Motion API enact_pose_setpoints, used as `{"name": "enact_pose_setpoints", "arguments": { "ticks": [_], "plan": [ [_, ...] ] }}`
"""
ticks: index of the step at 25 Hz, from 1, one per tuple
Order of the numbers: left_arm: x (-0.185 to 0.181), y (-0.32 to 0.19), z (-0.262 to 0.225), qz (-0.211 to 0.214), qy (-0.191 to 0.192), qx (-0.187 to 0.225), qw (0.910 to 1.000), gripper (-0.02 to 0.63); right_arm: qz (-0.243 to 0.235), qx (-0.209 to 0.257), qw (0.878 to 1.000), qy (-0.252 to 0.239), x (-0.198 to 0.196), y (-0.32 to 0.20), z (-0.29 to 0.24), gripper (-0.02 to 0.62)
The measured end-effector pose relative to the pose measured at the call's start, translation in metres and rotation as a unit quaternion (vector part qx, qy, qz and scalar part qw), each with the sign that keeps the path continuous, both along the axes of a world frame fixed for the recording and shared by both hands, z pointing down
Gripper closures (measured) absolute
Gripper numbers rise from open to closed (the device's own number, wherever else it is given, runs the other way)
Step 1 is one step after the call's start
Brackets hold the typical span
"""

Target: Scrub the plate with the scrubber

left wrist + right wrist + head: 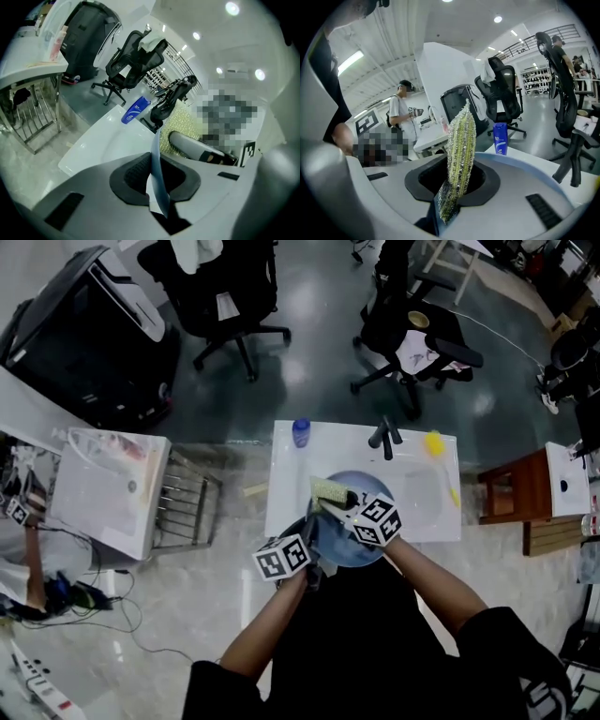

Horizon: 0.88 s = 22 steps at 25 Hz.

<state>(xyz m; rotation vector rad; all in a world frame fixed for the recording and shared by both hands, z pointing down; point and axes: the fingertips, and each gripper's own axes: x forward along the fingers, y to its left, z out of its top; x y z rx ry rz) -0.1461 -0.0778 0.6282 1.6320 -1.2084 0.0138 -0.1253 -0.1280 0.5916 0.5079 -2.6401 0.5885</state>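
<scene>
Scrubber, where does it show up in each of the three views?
Head view: scrubber just above centre, over the upper left of the plate.
Left gripper view: scrubber right of centre, beyond the plate's edge.
Right gripper view: scrubber dead centre, upright between the jaws.
Shared landmark: the blue bottle, in all three.

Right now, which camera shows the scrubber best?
The right gripper view: the scrubber fills the middle, pinched in the right gripper. The head view shows it small at the plate; the left gripper view, only part.
</scene>
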Motion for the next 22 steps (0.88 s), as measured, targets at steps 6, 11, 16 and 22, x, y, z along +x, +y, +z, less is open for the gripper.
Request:
{"name": "enact_pose_setpoints", "arguments": {
  "ticks": [6,11,16,22],
  "plan": [
    [0.001,0.003,-0.008,-0.013,0.019,0.000,0.9997,0.575,-0.022,0.067,0.997,0.018,-0.001,0.001,-0.007,0.535],
    [0.000,0.010,-0.010,-0.007,0.030,0.004,0.9995,0.574,-0.014,0.114,0.992,0.046,0.002,0.002,-0.007,0.529],
    [0.001,0.016,-0.012,-0.002,0.038,0.007,0.9993,0.572,0.022,0.135,0.988,0.068,0.008,-0.001,-0.007,0.529],
    [0.005,0.016,-0.013,-0.002,0.054,0.006,0.9985,0.566,0.044,0.151,0.983,0.099,0.019,-0.009,-0.006,0.529]
  ]
}}
